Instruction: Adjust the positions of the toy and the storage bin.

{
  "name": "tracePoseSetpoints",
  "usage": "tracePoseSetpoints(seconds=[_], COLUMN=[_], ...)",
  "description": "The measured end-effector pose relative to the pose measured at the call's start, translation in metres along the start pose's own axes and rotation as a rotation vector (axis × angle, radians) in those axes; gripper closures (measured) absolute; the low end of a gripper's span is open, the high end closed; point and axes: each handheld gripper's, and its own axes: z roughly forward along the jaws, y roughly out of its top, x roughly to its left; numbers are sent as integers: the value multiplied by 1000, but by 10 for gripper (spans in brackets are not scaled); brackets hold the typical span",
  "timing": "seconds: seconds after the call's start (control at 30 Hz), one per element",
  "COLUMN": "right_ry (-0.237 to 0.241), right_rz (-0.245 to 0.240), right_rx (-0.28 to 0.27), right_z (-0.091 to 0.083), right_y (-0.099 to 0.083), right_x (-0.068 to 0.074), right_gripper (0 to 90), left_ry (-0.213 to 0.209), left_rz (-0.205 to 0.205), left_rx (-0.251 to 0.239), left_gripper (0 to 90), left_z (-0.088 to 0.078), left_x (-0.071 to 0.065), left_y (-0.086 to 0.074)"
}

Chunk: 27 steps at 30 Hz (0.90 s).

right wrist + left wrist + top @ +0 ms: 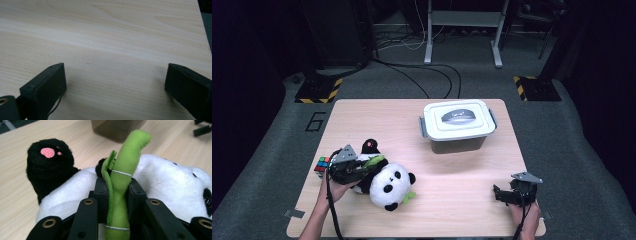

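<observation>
Pale wood table (452,165) under dim light, dark floor and cables beyond. Clamped nearly shut around the green bamboo stalk (120,195) of the plush panda (389,186): left gripper (117,195), one pad on each side of the stalk, probably because that narrow felt piece offers a firmer pinch than the round, soft body. Lying on its side just under that gripper, head toward the table's near edge, one black foot with a pink sole (47,152) sticking up. Just left of the panda, a colour cube (322,166), untouched. Well behind and right of the panda, a white-lidded storage box (458,125), lid on, likely where the toy belongs. Far right of the panda, near the table's front corner: right gripper (115,82), jaws spread wide over bare wood, gripping nothing, seemingly kept free for the lid.
</observation>
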Motion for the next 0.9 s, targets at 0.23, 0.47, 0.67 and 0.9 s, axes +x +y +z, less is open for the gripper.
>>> tracePoseSetpoints(seconds=[0.23, 0.47, 0.67, 0.9], right_ry=[0, 0, 0, 0], right_rz=[0, 1, 1, 1], right_rx=[0, 0, 0, 0], right_z=[0, 0, 0, 0], right_y=[0, 0, 0, 0], right_x=[0, 0, 0, 0], right_gripper=[29, 28, 28, 28], left_ry=[11, 66, 145, 252], left_rz=[-1, -6, -35, -60], left_rx=[-9, -35, -90, -87], left_gripper=[711, 347, 179, 111], left_z=[3, -8, -39, -68], left_x=[-1, -14, -23, -31], left_y=[-4, 7, 9, -12])
